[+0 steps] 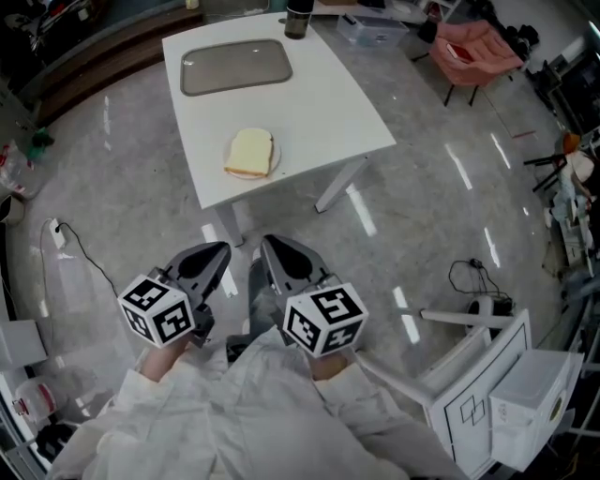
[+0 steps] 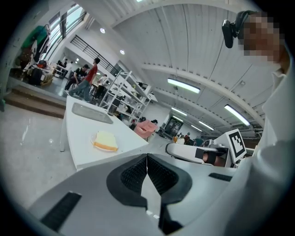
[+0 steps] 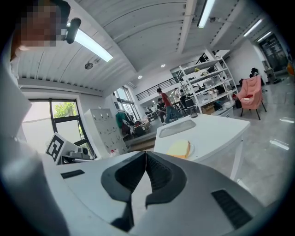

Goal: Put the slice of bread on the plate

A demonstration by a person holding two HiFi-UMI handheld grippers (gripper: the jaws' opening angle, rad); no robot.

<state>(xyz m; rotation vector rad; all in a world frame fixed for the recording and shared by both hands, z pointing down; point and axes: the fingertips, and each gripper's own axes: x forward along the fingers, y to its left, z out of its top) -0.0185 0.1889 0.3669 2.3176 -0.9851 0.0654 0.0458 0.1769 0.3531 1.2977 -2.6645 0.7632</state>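
A slice of bread [image 1: 249, 151] lies on a small white plate [image 1: 276, 159] near the front edge of the white table [image 1: 319, 103]. The slice also shows in the left gripper view [image 2: 105, 140] and in the right gripper view [image 3: 179, 148]. Both grippers are held low near the person's body, well short of the table. My left gripper [image 1: 217, 255] [image 2: 147, 156] is shut with nothing in it. My right gripper [image 1: 274, 249] [image 3: 146, 154] is shut too, also with nothing between its jaws.
A grey tray [image 1: 234, 66] lies at the back of the table, with a dark cup [image 1: 297, 19] at the far edge. A pink chair [image 1: 478, 47] stands beyond. White furniture [image 1: 506, 394] sits on the floor at right; a cable [image 1: 75, 246] trails at left.
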